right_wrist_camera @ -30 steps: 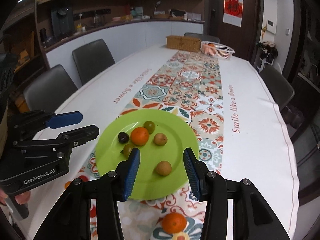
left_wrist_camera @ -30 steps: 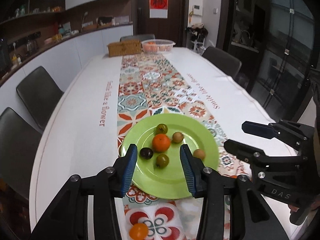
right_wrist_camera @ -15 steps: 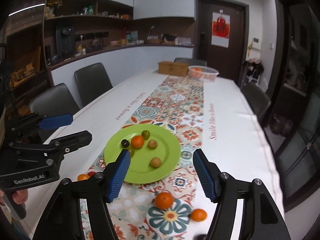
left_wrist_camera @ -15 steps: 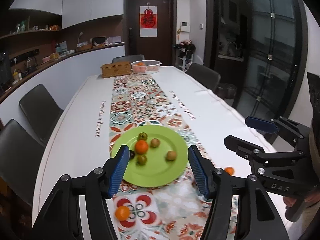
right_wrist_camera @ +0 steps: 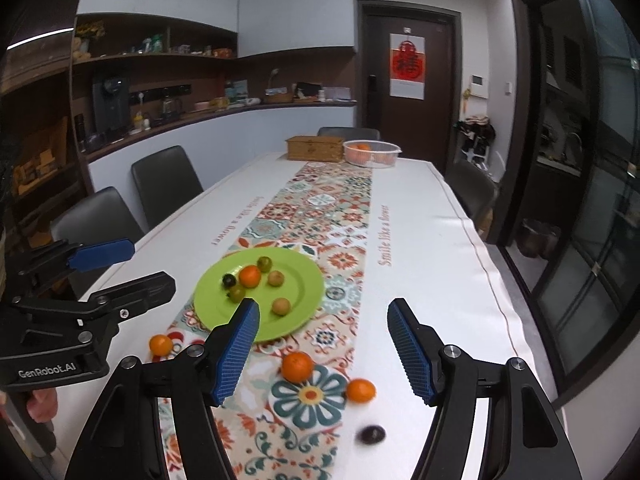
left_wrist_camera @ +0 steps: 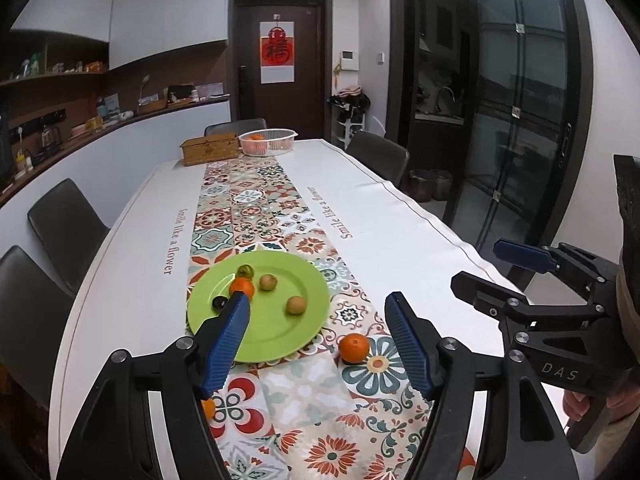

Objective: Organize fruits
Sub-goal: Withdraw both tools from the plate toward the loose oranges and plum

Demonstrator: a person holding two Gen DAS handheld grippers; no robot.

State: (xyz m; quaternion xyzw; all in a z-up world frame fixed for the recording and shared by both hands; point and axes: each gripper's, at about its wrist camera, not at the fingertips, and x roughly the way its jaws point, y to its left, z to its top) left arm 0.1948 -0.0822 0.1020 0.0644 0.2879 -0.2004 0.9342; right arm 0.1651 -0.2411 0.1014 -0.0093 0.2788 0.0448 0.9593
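On the patterned runner, a green plate [right_wrist_camera: 208, 304] holds six small fruits; three oranges [right_wrist_camera: 297, 366] and a dark fruit [right_wrist_camera: 371, 434] lie loose at its six o'clock. Left gripper [left_wrist_camera: 318, 338] and right gripper [right_wrist_camera: 322, 346] are both opening, nothing between their jaws.

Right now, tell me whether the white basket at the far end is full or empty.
Not empty: oranges show inside the white basket. How full, cannot tell.

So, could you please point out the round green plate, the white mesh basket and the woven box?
round green plate [right_wrist_camera: 304, 300]: right wrist view, bare rim.
white mesh basket [right_wrist_camera: 374, 159]: right wrist view, wall.
woven box [right_wrist_camera: 314, 149]: right wrist view, front.
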